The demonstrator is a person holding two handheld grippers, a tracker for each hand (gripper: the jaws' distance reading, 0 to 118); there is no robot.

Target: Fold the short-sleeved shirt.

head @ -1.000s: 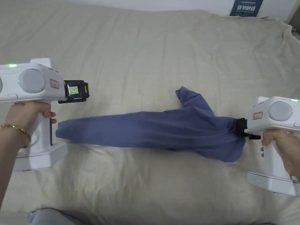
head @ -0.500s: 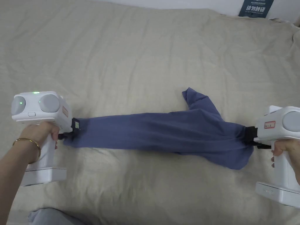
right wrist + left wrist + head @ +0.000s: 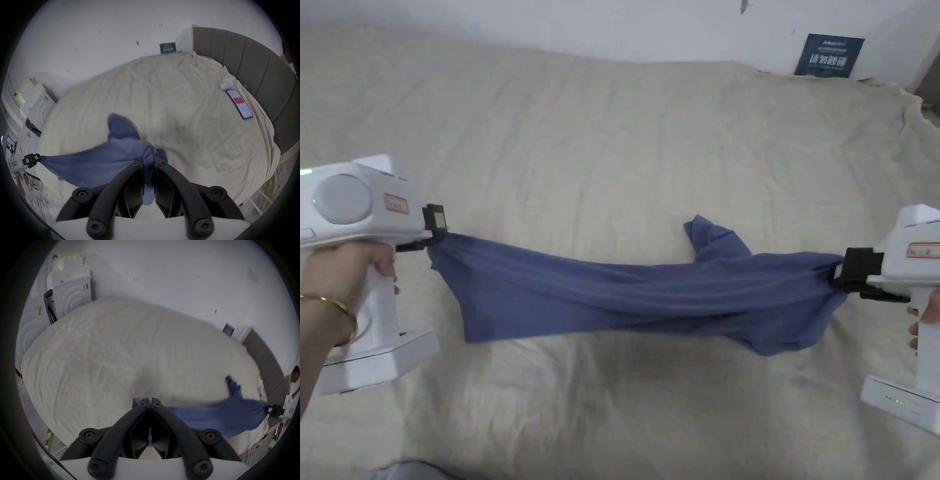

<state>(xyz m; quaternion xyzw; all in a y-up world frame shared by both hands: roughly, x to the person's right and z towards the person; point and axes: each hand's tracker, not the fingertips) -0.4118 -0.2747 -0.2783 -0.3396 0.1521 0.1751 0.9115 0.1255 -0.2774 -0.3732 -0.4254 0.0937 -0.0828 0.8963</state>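
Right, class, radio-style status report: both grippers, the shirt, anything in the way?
Left gripper shut on shirt end. Right gripper shut on other end. Shirt stretched between them above the bed. Phone far off by headboard.

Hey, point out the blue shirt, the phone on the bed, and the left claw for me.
blue shirt (image 3: 625, 294), head view, on the stretched middle of the cloth.
phone (image 3: 239, 104), right gripper view, on its lit screen.
left claw (image 3: 150, 404), left gripper view, between its closed tips, pinching the shirt's end.

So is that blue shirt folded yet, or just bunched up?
Bunched, not folded. The blue shirt hangs as a rumpled band between the left gripper and right gripper, one sleeve sticking out.
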